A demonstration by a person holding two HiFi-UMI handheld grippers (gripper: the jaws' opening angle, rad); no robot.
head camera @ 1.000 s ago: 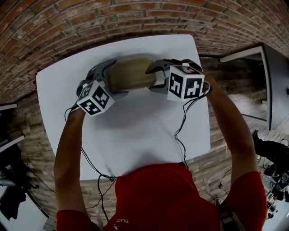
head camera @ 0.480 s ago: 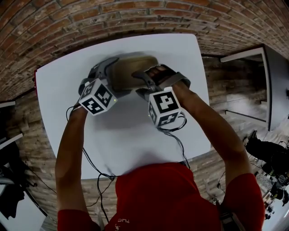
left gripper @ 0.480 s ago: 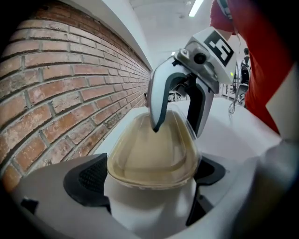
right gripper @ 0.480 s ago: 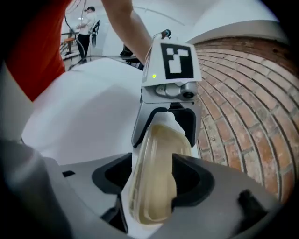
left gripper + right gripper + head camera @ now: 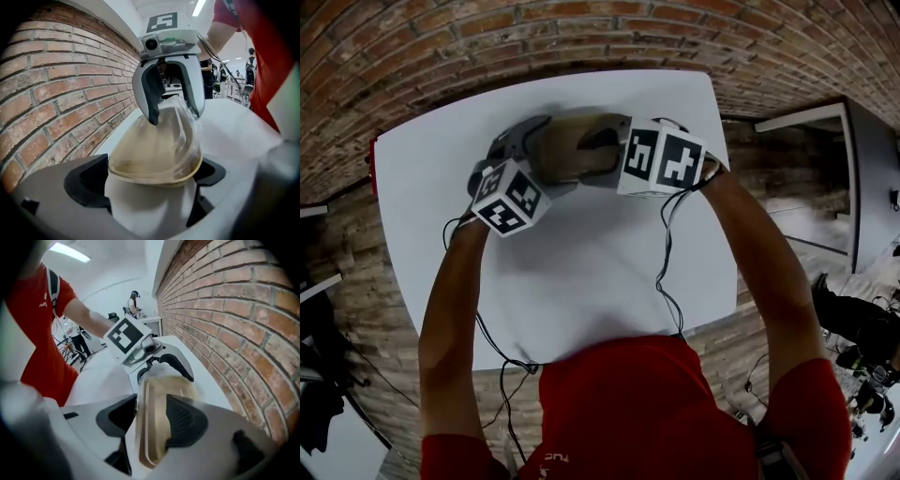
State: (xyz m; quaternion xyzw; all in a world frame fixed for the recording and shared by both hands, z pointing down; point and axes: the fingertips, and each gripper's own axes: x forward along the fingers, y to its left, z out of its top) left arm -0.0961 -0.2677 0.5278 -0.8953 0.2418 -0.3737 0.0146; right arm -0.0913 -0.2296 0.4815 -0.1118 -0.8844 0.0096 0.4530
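— Grip check, left side first?
— My left gripper (image 5: pixel 150 176) has its jaws wide, clamped across one end of the clear-lidded container (image 5: pixel 572 145), at the far side of the white table (image 5: pixel 581 272), by the brick wall (image 5: pixel 56 84).
— Right side?
— My right gripper (image 5: pixel 151 420) pinches the container's opposite rim edge-on, jaws narrow.

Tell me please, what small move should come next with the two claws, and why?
Probably raise the right claw slightly to peel the lid up. The left claw is clamped on the box, steadying it, and the lid's far end, pinched by the right claw, looks lifted off the rim.
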